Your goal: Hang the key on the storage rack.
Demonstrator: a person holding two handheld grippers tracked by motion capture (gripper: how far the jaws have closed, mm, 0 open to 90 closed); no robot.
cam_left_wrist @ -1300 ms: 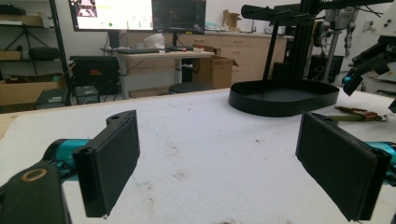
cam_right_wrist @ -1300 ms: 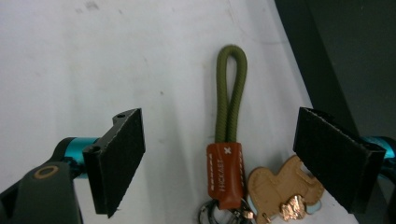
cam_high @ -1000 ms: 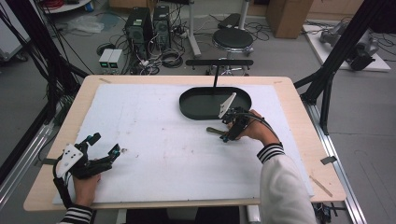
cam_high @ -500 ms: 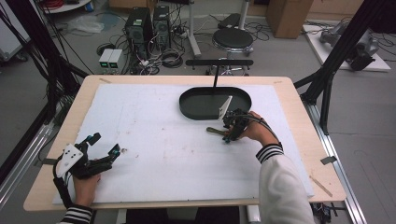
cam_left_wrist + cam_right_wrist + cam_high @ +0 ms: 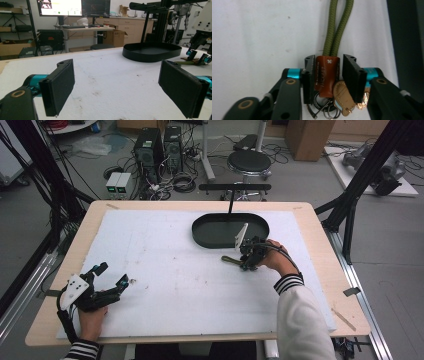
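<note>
A keychain lies on the white table cover just in front of the black tray. It has an olive cord loop, a brown leather tag, metal rings and a tan fob. My right gripper has its jaws close on either side of the brown tag, pinching it. From above, the right gripper sits over the keychain, with the olive cord sticking out to its left. My left gripper rests at the near left of the table. Its jaws are wide apart and hold nothing.
An oval black tray stands at the back middle of the table, also visible ahead in the left gripper view. A black stand post rises behind it. The white cover shows small scuff marks.
The right gripper has settled slightly lower and nearer over the keychain. The left gripper has not moved.
</note>
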